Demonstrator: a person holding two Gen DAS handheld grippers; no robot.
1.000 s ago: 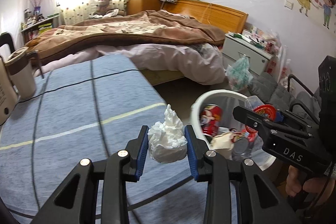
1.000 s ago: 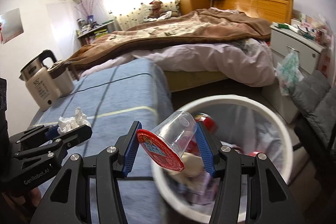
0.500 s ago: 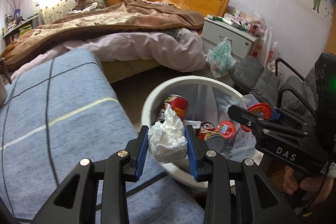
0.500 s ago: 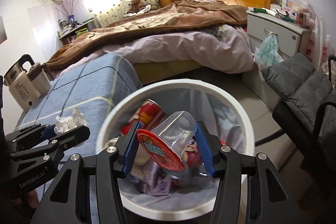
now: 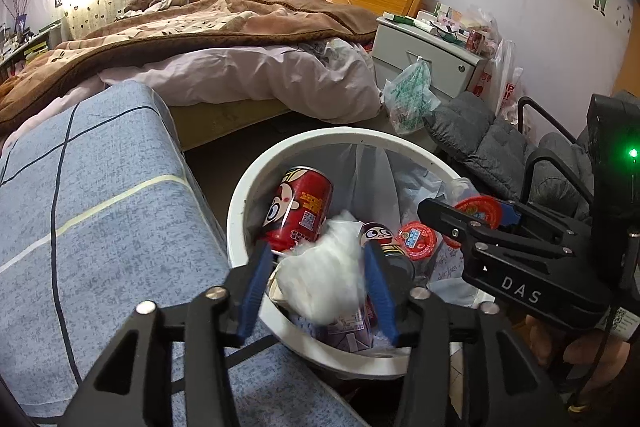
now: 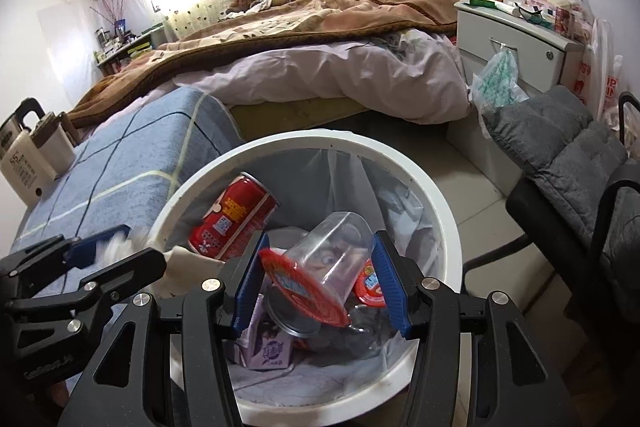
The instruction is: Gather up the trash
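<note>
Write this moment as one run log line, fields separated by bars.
left gripper: opening, tissue over bin | right gripper: holds cup over bin

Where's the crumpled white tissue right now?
In the left wrist view the crumpled white tissue sits between the opening jaws of the left hand-held gripper, above the white trash bin, just in front of the red can.
</note>
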